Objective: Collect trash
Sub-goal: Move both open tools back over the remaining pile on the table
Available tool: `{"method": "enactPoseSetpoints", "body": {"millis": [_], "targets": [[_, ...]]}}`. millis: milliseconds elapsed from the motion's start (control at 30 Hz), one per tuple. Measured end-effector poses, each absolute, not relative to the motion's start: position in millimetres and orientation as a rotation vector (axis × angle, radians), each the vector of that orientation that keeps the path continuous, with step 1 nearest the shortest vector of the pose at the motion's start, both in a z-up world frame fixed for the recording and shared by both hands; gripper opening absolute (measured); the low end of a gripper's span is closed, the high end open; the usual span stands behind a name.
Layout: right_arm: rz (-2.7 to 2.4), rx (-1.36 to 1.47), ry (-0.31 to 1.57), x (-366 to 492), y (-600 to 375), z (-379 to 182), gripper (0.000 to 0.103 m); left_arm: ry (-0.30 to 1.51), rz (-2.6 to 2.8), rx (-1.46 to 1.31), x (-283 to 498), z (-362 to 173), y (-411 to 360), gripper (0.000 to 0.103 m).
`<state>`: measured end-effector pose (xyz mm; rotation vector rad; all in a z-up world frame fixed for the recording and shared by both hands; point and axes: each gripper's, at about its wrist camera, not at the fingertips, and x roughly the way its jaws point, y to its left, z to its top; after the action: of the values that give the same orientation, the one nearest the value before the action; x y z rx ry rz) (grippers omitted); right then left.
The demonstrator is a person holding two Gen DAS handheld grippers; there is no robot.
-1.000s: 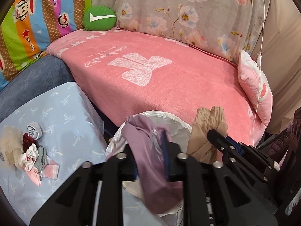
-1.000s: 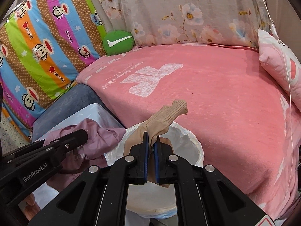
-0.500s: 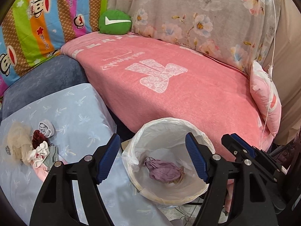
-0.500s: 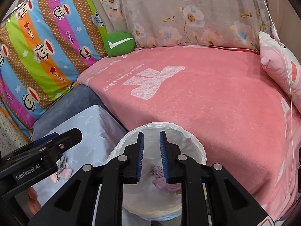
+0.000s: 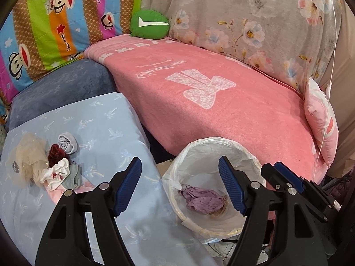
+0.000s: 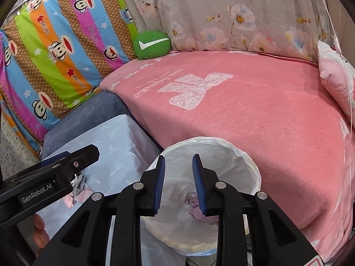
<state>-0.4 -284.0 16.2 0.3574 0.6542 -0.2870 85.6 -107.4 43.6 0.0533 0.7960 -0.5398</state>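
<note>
In the lined bin [image 5: 248, 161] lies purple cloth [image 5: 203, 201]; both grippers [image 5: 179, 186] [image 6: 178, 182] empty, jaws parted, the right's just widening; a scrap pile [image 5: 51, 168] remains on the blue cushion [image 5: 106, 119].

Both views are bright and evenly lit, colours vivid and saturated, with no hard shadows on the pink blanket [image 5: 221, 115]. Light seems soft and diffuse; its source cannot be told. Just left of the blanket, the pale blue cloth [image 6: 119, 155] carries a whitish sheen in the right wrist view. Fisheye distortion bends the blanket's near edge into a curve, and beyond it black vignette fills every corner. Focus is sharp across the blanket; below it, the white bin liner [image 5: 199, 155] looks slightly washed out, its folds faint
</note>
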Motion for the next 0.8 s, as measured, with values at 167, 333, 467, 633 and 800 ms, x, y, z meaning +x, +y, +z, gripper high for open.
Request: {"method": "enactPoseSetpoints", "body": {"millis": [167, 333, 467, 633, 800], "targets": [[-0.249, 0.339, 0.670, 9.4, -264.6, 13.7, 0.026, 0.802, -0.503, 0.047, 90.1, 39.9, -92.3, 0.069], [-0.211, 0.321, 0.685, 20.3, -243.9, 11.7, 0.026, 0.806, -0.469, 0.036, 95.0, 37.2, -73.2, 0.069], [-0.183, 0.307, 0.697, 28.7, -228.8, 10.3, 0.026, 0.814, -0.433, 0.016, 100.4, 34.3, -54.3, 0.069], [-0.142, 0.283, 0.712, 39.4, -204.6, 8.5, 0.026, 0.837, -0.384, -0.020, 108.6, 28.7, -28.2, 0.069], [-0.105, 0.260, 0.722, 50.0, -179.4, 8.3, 0.032, 0.827, -0.311, -0.043, 115.4, 27.0, 2.2, 0.075]]}}
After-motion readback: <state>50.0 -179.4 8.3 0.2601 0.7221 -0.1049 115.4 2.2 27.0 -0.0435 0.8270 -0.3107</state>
